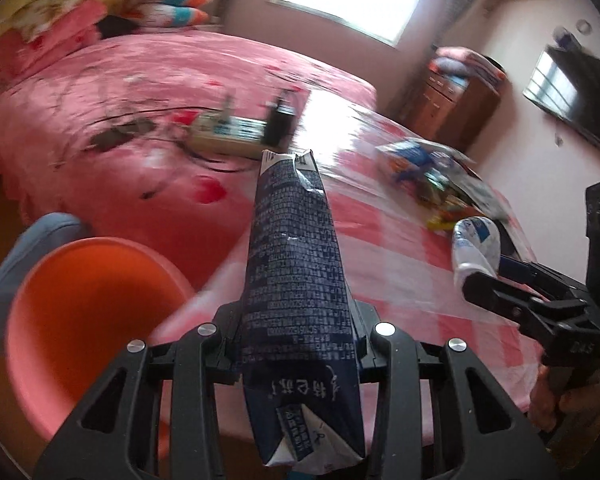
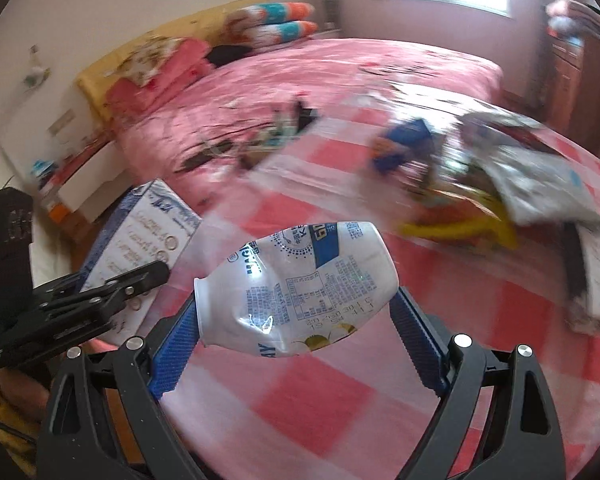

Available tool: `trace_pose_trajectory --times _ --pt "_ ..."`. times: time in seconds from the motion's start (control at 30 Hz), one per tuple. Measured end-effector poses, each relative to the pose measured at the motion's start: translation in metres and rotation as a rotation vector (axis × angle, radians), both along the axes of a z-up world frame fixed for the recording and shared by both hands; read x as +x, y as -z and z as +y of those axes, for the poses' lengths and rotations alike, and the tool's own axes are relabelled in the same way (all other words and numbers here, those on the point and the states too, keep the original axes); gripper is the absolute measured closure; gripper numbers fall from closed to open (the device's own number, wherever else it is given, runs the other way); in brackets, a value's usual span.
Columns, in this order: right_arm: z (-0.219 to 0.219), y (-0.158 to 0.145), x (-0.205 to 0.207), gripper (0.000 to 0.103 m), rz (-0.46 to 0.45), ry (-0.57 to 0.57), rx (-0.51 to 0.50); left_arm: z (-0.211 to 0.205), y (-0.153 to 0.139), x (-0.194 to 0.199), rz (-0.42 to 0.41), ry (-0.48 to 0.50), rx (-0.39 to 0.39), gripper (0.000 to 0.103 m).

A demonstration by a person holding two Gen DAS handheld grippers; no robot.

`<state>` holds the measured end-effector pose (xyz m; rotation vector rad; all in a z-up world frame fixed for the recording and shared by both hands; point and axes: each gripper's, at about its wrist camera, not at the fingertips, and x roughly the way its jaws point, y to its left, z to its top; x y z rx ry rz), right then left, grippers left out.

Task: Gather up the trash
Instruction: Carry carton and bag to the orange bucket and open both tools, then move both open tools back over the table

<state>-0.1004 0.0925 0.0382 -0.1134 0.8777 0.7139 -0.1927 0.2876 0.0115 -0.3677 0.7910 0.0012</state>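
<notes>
Both views motion-blurred; far clutter hard to read. Orange bin (image 1: 80, 320) at lower left, partly cut by the frame edge and the left gripper (image 1: 296, 336); inside looks bare as far as visible. Left fingers pinch a dark blue carton (image 1: 296, 280) at its sides; carton sticks forward along the fingers, its near end cut off at bottom of frame, fingertips hidden behind it. Small print on it not legible. Pink bed (image 1: 140, 92) behind, w/ blurred items on it, can't identify. Counter (image 2: 340, 400) w/ pink-checked cloth; trash pile (image 2: 480, 184) on its far right, wrappers smeared, contents unclear. Right gripper (image 2: 296, 304) spread wide, blue finger pads (image 2: 176, 352) pressing both ends of a dented white can (image 2: 300, 292), held crosswise above the counter. A hand (image 1: 556, 396) under the right gripper, mostly cut off.
</notes>
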Motion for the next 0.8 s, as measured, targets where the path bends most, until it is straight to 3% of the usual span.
trace_pose_trajectory --times 0.3,0.4,0.47,0.53,0.67,0.8 --pt "0.120 -0.006 -0.020 0.012 -0.031 -0.260 0.009 0.087 0.030 -0.033 0.062 -0.243 -0.017 0.064" --pt "0.156 0.003 -0.020 0.009 -0.020 -0.311 0.011 0.106 0.045 -0.039 0.102 -0.305 -0.009 0.042" --pt "0.169 0.011 -0.017 0.009 -0.005 -0.320 0.009 0.115 0.054 -0.043 0.119 -0.340 -0.003 0.036" --pt "0.176 0.019 -0.013 0.009 0.040 -0.319 0.030 0.122 0.062 -0.047 0.142 -0.366 -0.007 0.029" --pt "0.164 0.024 -0.007 0.009 0.091 -0.257 0.076 0.132 0.069 -0.055 0.157 -0.387 -0.004 0.025" --pt "0.140 0.022 0.001 0.009 0.106 -0.179 0.123 0.135 0.066 -0.063 0.107 -0.397 -0.010 0.022"
